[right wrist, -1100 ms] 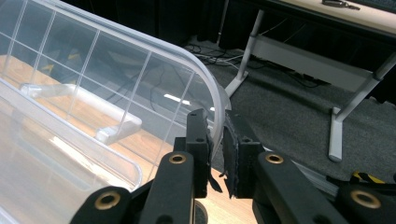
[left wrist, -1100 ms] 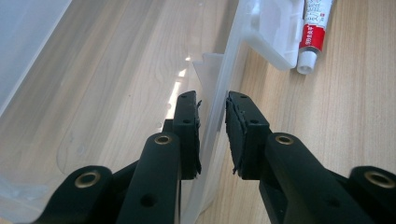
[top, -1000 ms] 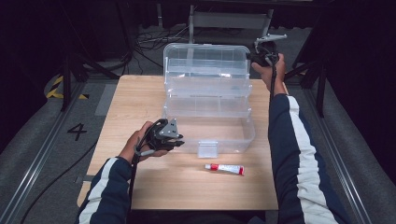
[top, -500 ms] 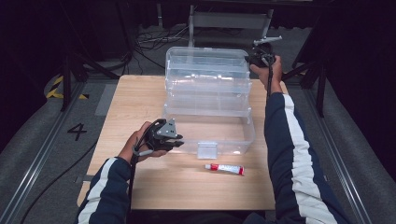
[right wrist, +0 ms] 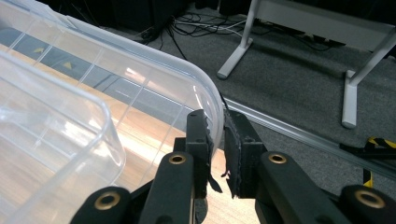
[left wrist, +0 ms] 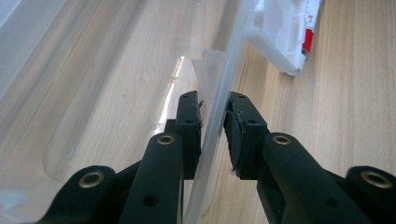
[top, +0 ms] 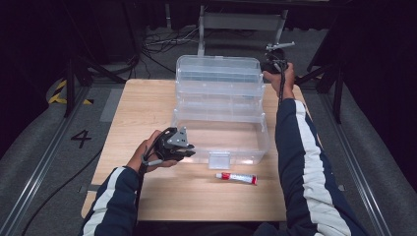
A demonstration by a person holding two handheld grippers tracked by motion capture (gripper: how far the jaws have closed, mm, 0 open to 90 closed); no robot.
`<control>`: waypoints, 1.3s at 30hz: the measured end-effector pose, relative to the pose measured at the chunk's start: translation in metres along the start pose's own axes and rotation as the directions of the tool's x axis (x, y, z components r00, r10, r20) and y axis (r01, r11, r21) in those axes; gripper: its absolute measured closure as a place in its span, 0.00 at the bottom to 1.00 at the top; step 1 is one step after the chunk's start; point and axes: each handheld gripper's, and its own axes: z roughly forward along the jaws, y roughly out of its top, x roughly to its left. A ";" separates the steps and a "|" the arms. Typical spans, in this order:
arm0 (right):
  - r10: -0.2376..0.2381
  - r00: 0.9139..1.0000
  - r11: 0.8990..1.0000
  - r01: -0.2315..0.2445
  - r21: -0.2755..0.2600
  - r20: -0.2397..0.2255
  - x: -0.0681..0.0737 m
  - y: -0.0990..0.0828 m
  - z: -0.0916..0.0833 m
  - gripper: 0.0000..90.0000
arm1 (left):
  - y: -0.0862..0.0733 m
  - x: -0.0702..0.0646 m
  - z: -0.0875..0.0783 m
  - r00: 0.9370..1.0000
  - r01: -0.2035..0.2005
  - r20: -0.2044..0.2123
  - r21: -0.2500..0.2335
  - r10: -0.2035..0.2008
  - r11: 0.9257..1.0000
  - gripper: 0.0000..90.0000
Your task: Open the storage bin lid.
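The table (top: 147,113) is carrying a clear plastic box (top: 221,132) with its tiered trays and lid (top: 219,69) standing open toward the far edge. Compared with a second ago, the lid is sitting a little more upright and nearer the box's middle, and the right arm has swung inward with it; the box's base and everything in front of it are lying where they were. The right gripper (top: 273,63) is pinching the lid's far right corner: in the right gripper view the curved clear rim (right wrist: 205,100) is passing between the two pads, which are pressing on it from both sides. The left gripper (top: 178,146) is staying at the box's front left corner, clamped on the front wall (left wrist: 219,100); in the left gripper view the thin clear wall is running between the jaws, with the pads touching it on each side. A white latch (top: 219,160) is hanging at the middle of the box's front. A red-and-white tube (top: 237,177) is lying on the table just in front of the box, to the right of the latch.
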 end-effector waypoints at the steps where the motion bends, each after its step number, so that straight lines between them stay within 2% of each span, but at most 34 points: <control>1: 0.001 1.000 1.000 -0.001 0.006 0.001 0.000 0.000 0.001 0.90 | 0.000 0.000 0.000 1.000 -0.001 0.004 0.000 0.001 1.000 0.85; 5: 0.000 1.000 0.999 0.000 0.036 0.002 -0.002 -0.003 0.006 0.92 | -0.001 0.001 0.000 1.000 0.006 0.012 -0.009 -0.006 1.000 0.85; 7: 0.024 1.000 1.000 -0.023 0.020 -0.012 -0.005 -0.004 0.005 0.92 | -0.001 0.000 0.001 1.000 0.008 0.013 -0.011 -0.008 1.000 0.86; 8: 0.026 0.999 0.999 -0.025 0.022 -0.027 -0.006 -0.004 0.003 0.93 | 0.000 0.000 0.002 1.000 -0.006 0.013 -0.009 0.006 1.000 0.86; 10: -0.011 1.000 0.999 0.011 0.044 -0.019 -0.004 -0.003 0.002 0.94 | 0.001 -0.001 0.002 1.000 -0.001 0.011 -0.005 0.001 1.000 0.87; 14: -0.004 1.000 1.000 0.004 0.026 -0.023 -0.005 -0.002 -0.003 0.93 | 0.001 -0.001 0.002 1.000 0.000 0.006 -0.008 0.000 1.000 0.87; 26: -0.079 0.996 0.996 0.080 0.026 -0.043 0.005 -0.005 -0.020 0.90 | 0.001 -0.003 0.004 1.000 -0.007 -0.001 0.008 0.007 1.000 0.88; 39: -0.126 0.990 0.992 0.126 0.004 -0.068 0.014 -0.009 -0.045 0.91 | 0.001 -0.004 0.005 1.000 0.009 -0.004 0.004 -0.009 1.000 0.87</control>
